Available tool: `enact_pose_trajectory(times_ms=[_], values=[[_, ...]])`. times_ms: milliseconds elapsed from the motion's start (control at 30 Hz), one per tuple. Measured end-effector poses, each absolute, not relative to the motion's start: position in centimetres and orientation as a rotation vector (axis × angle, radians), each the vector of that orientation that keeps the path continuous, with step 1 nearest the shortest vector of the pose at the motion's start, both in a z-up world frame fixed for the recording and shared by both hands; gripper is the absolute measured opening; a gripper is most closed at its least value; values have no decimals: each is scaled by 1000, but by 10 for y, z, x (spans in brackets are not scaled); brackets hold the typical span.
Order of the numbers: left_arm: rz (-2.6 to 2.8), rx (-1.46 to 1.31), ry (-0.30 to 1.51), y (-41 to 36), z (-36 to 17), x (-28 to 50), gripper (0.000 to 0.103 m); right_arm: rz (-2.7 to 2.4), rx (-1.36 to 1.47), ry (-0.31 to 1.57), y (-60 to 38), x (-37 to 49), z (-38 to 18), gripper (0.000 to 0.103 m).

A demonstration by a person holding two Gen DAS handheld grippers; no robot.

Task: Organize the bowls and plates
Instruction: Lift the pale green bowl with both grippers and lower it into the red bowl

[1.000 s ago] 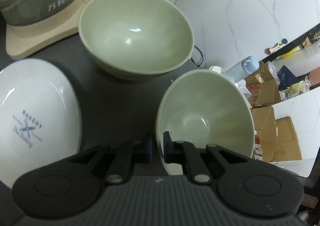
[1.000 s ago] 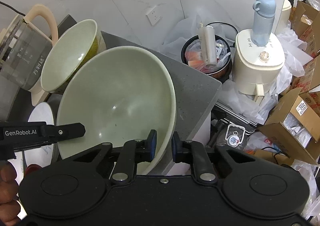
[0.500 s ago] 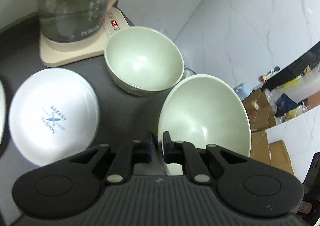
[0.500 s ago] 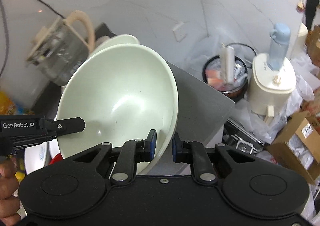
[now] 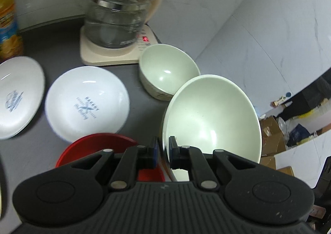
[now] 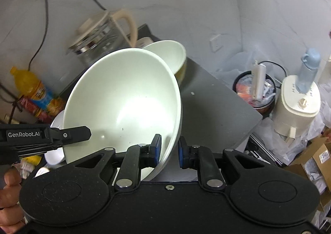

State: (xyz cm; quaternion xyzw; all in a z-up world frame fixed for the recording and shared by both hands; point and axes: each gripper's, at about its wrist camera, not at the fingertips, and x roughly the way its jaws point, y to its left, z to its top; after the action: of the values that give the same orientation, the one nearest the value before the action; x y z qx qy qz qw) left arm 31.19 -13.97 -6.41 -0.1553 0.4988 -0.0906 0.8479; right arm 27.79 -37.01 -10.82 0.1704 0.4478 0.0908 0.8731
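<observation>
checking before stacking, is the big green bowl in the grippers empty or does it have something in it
Empty. The large green bowl shows a bare, glossy inside in both wrist views, with only a few tiny dark specks.

Both matte black plastic grippers (image 5: 162,152) (image 6: 168,152) had blue-padded fingertips (image 6: 156,148), silver pivot screws, and white "GenRobot.AI" lettering.

Dim, bluish indoor light; glare spots gleam inside the large bowl (image 6: 132,107) (kettle (image 5: 118,20) motion-blurred), edges fisheye-warped.
</observation>
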Motion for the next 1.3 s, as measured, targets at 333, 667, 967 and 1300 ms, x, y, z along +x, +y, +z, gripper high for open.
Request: enact_pose_trajectory(times_ms=[333,667,967,1300], values=[[-77,-385,1028,-108,-58,279,9,306,298,942,-343,273,-101,17],[12,-433,1047,-82,-66,256,9,381,236,975,-313,272,-104,17],[57,-485,1105,-61,-86,244,9,417,205,1021,-294,271,-114,17],[62,-534,1190,-51,-109,242,9,391,221,1087,-287,277,-132,16]])
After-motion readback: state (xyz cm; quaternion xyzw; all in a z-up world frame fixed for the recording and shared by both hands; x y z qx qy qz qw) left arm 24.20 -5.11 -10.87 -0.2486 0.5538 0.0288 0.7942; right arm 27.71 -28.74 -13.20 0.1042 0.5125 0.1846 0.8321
